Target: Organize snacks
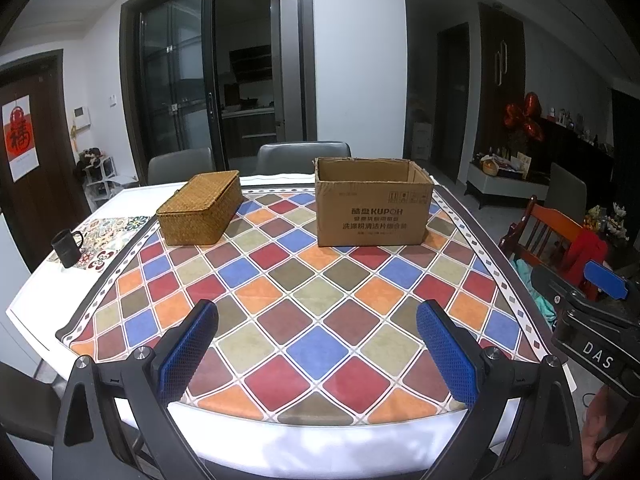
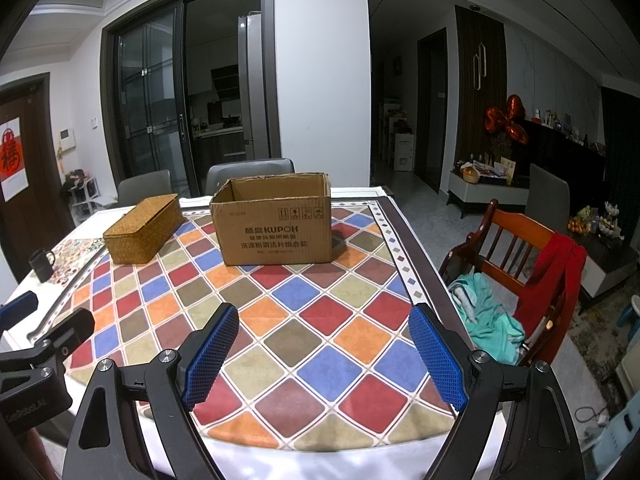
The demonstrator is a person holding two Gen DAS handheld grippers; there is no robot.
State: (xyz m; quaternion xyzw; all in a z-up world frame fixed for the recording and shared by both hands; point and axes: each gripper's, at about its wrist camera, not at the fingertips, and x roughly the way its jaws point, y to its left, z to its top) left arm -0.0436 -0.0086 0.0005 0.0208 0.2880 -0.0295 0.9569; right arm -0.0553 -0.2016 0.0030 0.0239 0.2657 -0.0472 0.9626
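Left wrist view
- Left gripper (image 1: 318,312): jaws spread wide apart, nothing between them; it hangs over the near edge of the table.
- Left gripper pads (image 1: 188,354): 2 blue textured pads, both bare.
- Tablecloth (image 1: 304,280): diamond pattern in red, blue, orange and olive, covering most of the table (image 1: 280,446) (white surface exposed at the near edge).
- Cardboard box (image 1: 372,208): stands upright at the far side of the cloth, top open, printed "KUPOH"; its contents cannot be seen from here.
- Wicker box (image 1: 200,210): left of the cardboard box and well apart from it, woven lid on.
- Black mug (image 1: 66,248): at the far left edge, standing on a patterned mat (image 1: 108,236).
- Right gripper (image 1: 604,280): partly in frame at the right edge; its jaw position cannot be told from this view.

Right wrist view
- Right gripper (image 2: 324,324): jaws wide apart and holding nothing, above the near right part of the cloth.
- Cardboard box (image 2: 276,228): centre far, open top, interior hidden.
- Wicker box (image 2: 142,230): just left of the cardboard box, lid on.
- Black mug (image 2: 40,266): far left.
- Wooden chair (image 2: 516,248): beside the table's right edge, with a red garment (image 2: 554,280) over its back and teal cloth (image 2: 488,312) on the seat.
- Snacks: none can be made out in either view.
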